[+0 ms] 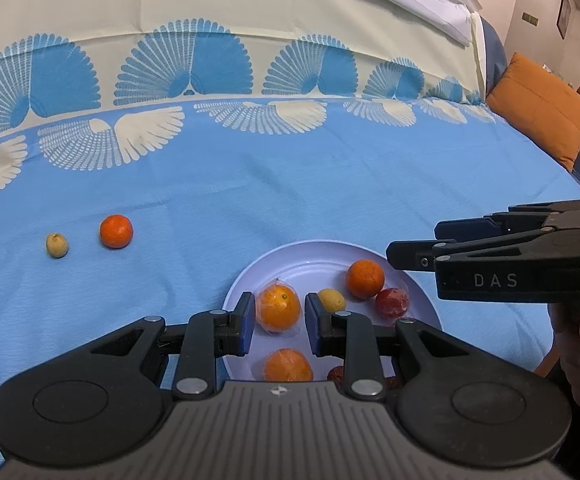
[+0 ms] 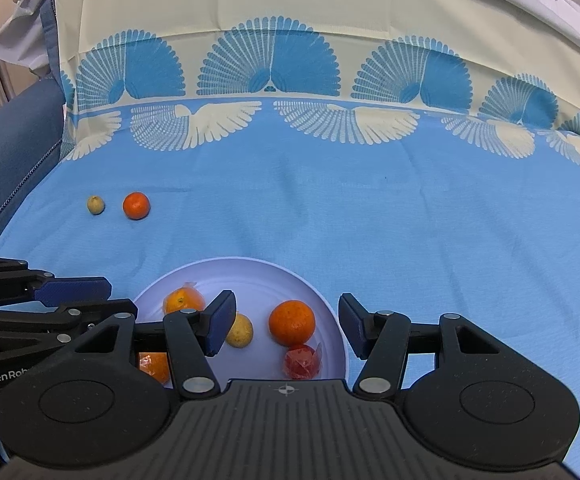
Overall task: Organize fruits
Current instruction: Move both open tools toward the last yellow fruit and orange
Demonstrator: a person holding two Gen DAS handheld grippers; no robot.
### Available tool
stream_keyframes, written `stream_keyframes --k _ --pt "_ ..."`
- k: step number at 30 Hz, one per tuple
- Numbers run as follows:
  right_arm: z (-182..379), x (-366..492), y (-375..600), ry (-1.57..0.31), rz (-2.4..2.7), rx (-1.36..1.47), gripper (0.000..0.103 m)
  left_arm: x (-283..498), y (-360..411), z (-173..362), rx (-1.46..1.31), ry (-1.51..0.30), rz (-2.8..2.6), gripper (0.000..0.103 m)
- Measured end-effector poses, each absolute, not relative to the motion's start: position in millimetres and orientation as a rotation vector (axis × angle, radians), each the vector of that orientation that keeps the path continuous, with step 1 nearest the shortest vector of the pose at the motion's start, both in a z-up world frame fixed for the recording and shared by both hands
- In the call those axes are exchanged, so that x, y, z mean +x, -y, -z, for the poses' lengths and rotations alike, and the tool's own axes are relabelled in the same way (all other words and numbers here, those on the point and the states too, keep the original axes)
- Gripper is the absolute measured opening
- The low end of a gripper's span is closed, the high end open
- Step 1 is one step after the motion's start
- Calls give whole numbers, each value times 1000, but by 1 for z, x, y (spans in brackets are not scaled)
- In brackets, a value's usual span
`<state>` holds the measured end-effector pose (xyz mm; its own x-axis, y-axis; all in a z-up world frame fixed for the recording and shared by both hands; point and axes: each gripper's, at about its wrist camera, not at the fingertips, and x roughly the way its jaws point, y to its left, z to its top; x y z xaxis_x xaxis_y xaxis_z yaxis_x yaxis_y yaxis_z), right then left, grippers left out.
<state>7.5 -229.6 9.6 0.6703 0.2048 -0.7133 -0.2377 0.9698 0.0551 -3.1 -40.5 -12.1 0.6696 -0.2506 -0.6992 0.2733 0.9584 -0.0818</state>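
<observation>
1. Left wrist view: my left gripper (image 1: 277, 322) is spread, its blue pads flanking the wrapped orange (image 1: 278, 307) on the white plate (image 1: 246, 280), with a small gap on each side, so nothing is pinched. I judge this fruit has just been set down or is about to be taken; I cannot tell which.
2. Same view: two fruits lie out on the blue bedspread (image 1: 290, 184), well apart from the plate: a loose orange (image 1: 116, 231) and, just beside it, a small yellow-green fruit (image 1: 57, 245). These look like what is left to gather.
3. To do it well, I lift straight up before travelling, so my pads do not nudge the yellow fruit (image 1: 332, 300) near the right pad.
4. Right wrist view: my right gripper (image 2: 286, 330) hovers over the plate (image 2: 250, 268), spread wide and empty, with a bare orange (image 2: 292, 322) and a red wrapped fruit (image 2: 301, 361) between its pads.
5. The loose fruits are round on soft cloth; I judge they may roll, so I close slowly and centred.
</observation>
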Motion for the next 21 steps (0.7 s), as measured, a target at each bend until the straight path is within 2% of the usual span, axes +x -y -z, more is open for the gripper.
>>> stream_keyframes --k 5,7,12,13,16,19,21 --pt "-17 6 231 -756 -235 -33 59 1 32 2 46 -756 236 12" --pt "-19 6 233 -740 -226 -18 57 8 24 -4 45 -753 210 10" --pt "-22 11 236 -716 -211 16 27 32 2 -29 71 -720 154 9" --pt "-23 12 236 -708 -210 24 25 38 -2 -34 82 -707 143 9" --pt "-26 12 234 -687 -213 46 22 60 -18 -48 120 -646 96 9" --pt "-26 12 230 -678 -220 50 22 71 -38 -40 164 -591 44 9" --pt "-26 12 227 -680 -227 49 22 82 -55 -20 141 -684 -7 9"
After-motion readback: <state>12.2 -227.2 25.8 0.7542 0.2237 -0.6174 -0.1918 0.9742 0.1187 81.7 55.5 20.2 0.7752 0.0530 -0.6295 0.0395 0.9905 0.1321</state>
